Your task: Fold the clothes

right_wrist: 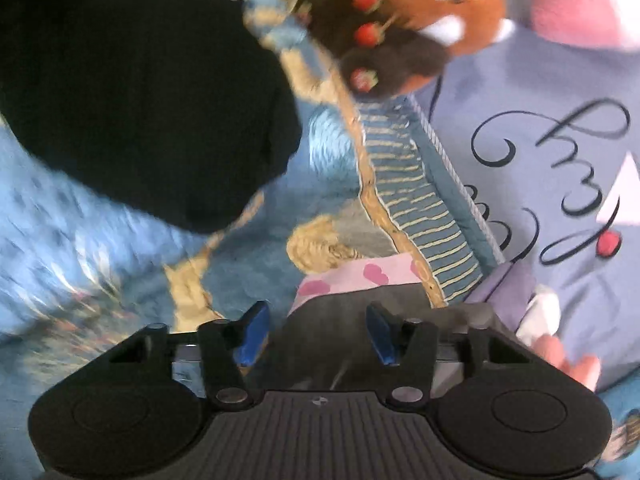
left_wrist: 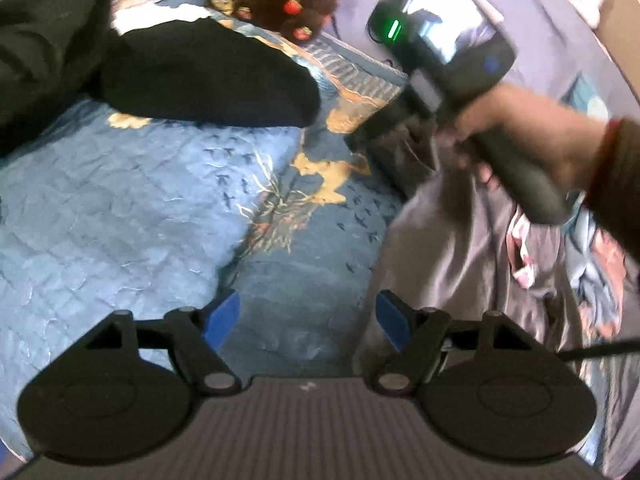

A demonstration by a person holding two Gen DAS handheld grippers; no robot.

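A grey garment (left_wrist: 452, 240) hangs crumpled at the right of the left wrist view, below the hand that holds my right gripper's body (left_wrist: 448, 52). My left gripper (left_wrist: 308, 320) is open and empty over the blue bedspread (left_wrist: 120, 208), just left of the grey cloth. In the right wrist view my right gripper (right_wrist: 316, 332) is open, with grey cloth (right_wrist: 332, 324) lying between its blue pads; they are not shut on it. A pink piece with hearts (right_wrist: 352, 276) lies just beyond.
A black garment (left_wrist: 200, 76) lies folded at the back left; it also shows in the right wrist view (right_wrist: 140, 100). A brown plush toy (right_wrist: 420, 16) and a lilac printed pillow (right_wrist: 540, 160) sit at the back right. More mixed clothes (left_wrist: 592, 276) lie far right.
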